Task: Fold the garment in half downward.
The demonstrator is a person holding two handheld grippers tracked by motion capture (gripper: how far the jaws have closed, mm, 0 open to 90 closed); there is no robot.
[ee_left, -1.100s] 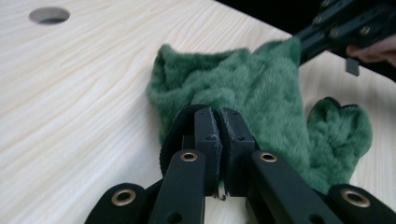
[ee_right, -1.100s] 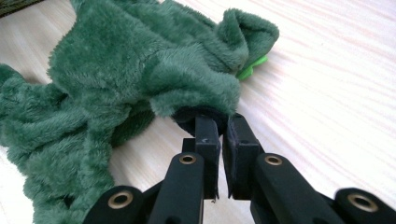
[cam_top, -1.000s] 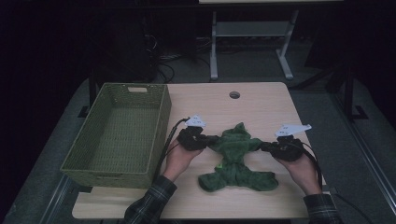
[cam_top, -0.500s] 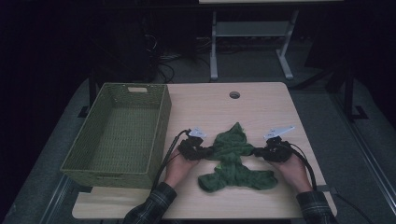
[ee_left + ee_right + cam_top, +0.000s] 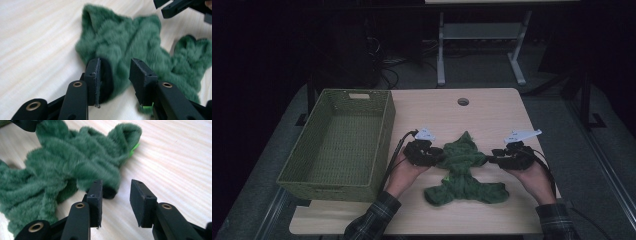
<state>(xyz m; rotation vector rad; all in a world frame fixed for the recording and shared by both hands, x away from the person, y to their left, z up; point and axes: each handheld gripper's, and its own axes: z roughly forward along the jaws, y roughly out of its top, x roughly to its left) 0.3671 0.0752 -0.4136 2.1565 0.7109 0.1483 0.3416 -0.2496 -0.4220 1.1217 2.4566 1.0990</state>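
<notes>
Both grippers have just been opening. The left gripper (image 5: 115,75) stands parted with a sleeve end of the fuzzy dark green plush garment (image 5: 460,167) loose between its jaws; the right gripper (image 5: 116,195) stands parted too, the other sleeve end lying just at its left jaw, unpressed. Compared with a second ago, the sleeves are drawn inward, so this fold looks released. The garment lies flat on the pale wooden tabletop (image 5: 492,110), just right of the olive woven basket (image 5: 337,142), its long axis running from hood, farthest from the person, to legs nearest.
</notes>
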